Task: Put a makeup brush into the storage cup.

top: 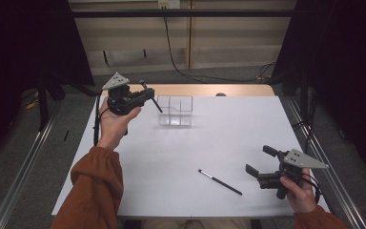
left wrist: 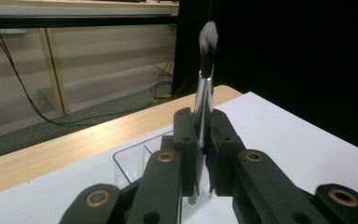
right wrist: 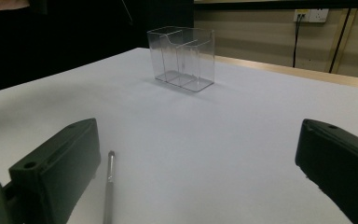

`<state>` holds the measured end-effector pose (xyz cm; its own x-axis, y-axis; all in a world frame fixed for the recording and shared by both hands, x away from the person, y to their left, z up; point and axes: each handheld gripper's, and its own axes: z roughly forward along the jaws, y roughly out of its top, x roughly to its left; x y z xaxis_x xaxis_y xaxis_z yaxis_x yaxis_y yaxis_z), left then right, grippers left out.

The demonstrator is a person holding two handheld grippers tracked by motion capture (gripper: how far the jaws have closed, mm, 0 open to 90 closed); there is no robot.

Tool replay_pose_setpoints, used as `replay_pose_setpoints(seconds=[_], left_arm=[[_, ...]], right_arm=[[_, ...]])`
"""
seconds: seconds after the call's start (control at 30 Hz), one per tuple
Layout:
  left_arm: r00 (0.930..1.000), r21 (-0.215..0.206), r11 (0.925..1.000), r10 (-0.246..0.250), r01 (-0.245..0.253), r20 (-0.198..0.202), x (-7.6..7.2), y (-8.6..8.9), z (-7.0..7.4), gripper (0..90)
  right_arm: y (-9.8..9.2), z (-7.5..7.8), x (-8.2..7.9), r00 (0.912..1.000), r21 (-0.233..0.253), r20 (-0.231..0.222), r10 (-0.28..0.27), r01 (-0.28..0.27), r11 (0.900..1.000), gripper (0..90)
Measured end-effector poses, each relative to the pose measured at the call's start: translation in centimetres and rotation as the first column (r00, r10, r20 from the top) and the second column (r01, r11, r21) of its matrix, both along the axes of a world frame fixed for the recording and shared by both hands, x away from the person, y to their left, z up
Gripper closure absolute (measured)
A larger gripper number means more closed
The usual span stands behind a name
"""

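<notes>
My left gripper (top: 148,93) is raised at the far left of the table, shut on a slim make-up brush (top: 157,106). In the left gripper view the jaws (left wrist: 201,126) clamp its silver ferrule (left wrist: 203,100), with the bristle tip up. The brush's dark handle slants down toward a clear plastic divided container (top: 175,110), which shows just under the jaws (left wrist: 129,159). A second black brush (top: 220,182) lies flat on the white table near the front. My right gripper (top: 259,160) is open just to its right, low over the table. In the right gripper view (right wrist: 198,135) that brush (right wrist: 109,184) lies beside one jaw, the container (right wrist: 182,58) farther off.
White sheet (top: 195,143) covers the table, with a wooden strip (top: 209,89) along the far edge. Metal rails (top: 324,162) run down both sides. A cable (top: 181,67) trails across the floor behind. An orange sleeve (top: 95,191) comes in at the lower left.
</notes>
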<state>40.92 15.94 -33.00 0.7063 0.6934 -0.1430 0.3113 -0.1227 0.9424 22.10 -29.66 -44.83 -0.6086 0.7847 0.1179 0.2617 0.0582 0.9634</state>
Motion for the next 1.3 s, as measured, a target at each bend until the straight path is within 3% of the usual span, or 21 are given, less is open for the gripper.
replay_pose_setpoints(seconds=[0.5,0.57,0.87,0.97,1.3], left_arm=[[0.9988,0.013,0.9987,0.048,-0.049,0.008,2.5,-0.4,-0.1,83.9],[0.9986,-0.003,0.9986,0.052,-0.052,0.008,2.6,-0.5,-0.2,83.9],[0.9976,0.022,0.9974,0.069,-0.069,0.002,3.6,-0.8,-0.9,83.9],[0.9973,0.050,0.9961,0.073,-0.073,0.008,3.9,-1.1,-1.1,83.9],[0.9975,0.060,0.9957,0.070,-0.070,-0.004,4.6,-1.8,-1.8,83.9]], right_arm=[[0.0,0.0,0.0,1.0000,-0.002,-0.003,-0.002,0.002,1.000,0.0],[0.0,0.0,0.0,1.0000,-0.001,-0.002,-0.001,0.001,1.000,0.0],[0.0,0.0,0.0,1.0000,-0.001,-0.005,0.005,-0.005,1.000,0.0],[0.0,-0.1,0.0,1.0000,-0.003,-0.005,0.004,-0.004,1.000,0.0],[0.1,-0.1,0.0,0.9999,-0.009,-0.004,0.010,-0.010,1.000,0.0]])
